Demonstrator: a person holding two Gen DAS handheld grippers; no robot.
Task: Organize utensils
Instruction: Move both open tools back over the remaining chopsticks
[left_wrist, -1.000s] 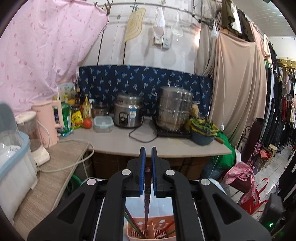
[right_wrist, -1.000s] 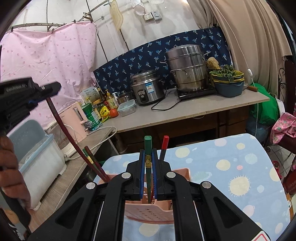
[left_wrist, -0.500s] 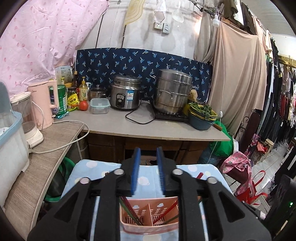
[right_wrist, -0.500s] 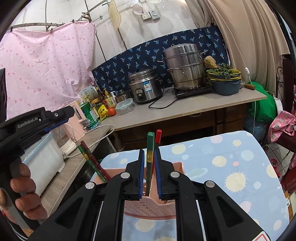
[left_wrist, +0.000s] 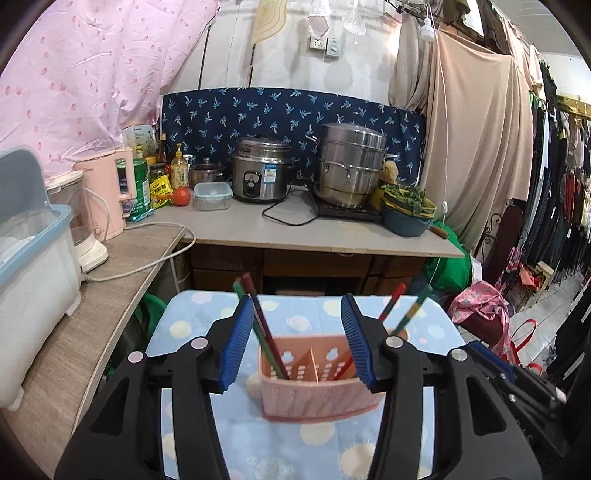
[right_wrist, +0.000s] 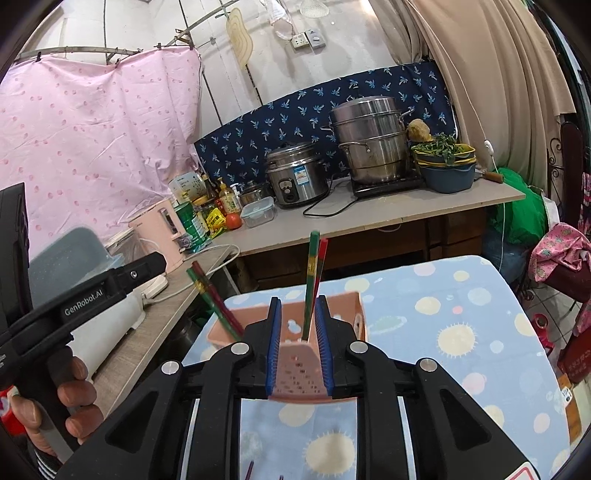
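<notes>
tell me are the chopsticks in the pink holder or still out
In: two pairs stand leaning inside the pink holder, one at each end.

Both views are bright and evenly lit, with soft daylight and no hard shadows. The white wall (left_wrist: 295, 55) far ahead of the left gripper (left_wrist: 297, 345) is washed out near its top, and pale glare sits on the steel pot (left_wrist: 351, 162). The pink holder (left_wrist: 317, 380) between that gripper's fingers looks slightly smeared. Fisheye bending curves the counter (right_wrist: 369, 218) ahead of the right gripper (right_wrist: 297, 345), and black vignette fills every corner.
</notes>
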